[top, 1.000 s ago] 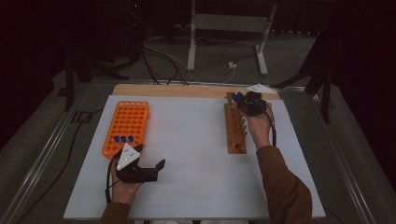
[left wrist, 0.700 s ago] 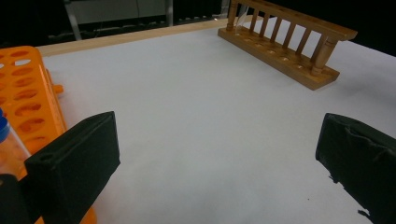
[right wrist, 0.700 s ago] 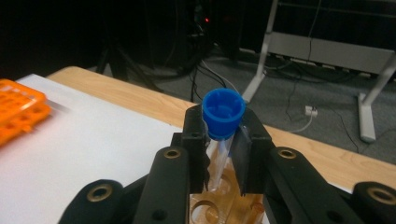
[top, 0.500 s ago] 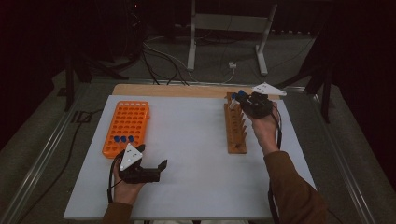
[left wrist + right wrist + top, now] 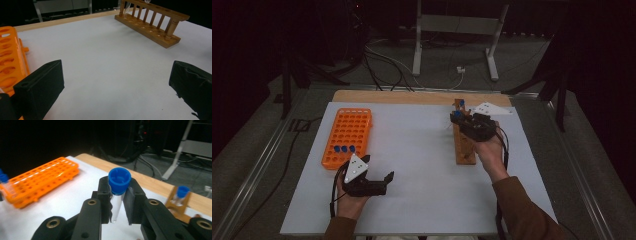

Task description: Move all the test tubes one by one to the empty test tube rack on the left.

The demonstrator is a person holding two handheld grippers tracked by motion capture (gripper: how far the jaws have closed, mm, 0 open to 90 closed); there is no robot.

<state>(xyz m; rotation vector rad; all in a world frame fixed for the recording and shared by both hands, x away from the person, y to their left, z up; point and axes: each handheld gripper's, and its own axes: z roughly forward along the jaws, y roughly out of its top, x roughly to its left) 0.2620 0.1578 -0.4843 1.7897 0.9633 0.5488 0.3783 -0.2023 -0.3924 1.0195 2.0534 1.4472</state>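
My right gripper [image 5: 119, 203] is shut on a clear test tube with a blue cap [image 5: 119, 181] and holds it upright above the table. In the high view this right gripper [image 5: 458, 117] hovers over the far part of the wooden rack [image 5: 464, 147]. One more blue-capped tube [image 5: 460, 102] stands in the rack's far end. The orange rack [image 5: 347, 135] lies at the left, with three blue-capped tubes [image 5: 343, 148] in its near row. My left gripper [image 5: 382, 182] rests low near the front edge, jaws wide open on nothing [image 5: 116, 82].
A white sheet [image 5: 412, 165] covers the table, with a wooden strip [image 5: 412, 96] along the far edge. Beyond the table are cables and a metal stand [image 5: 452, 30] on the dark floor. The orange rack [image 5: 10, 60] lies just left of the left gripper.
The right gripper has shifted left and toward the near side above the wooden rack, rising a little, with the tube in its jaws. The left gripper has kept still.
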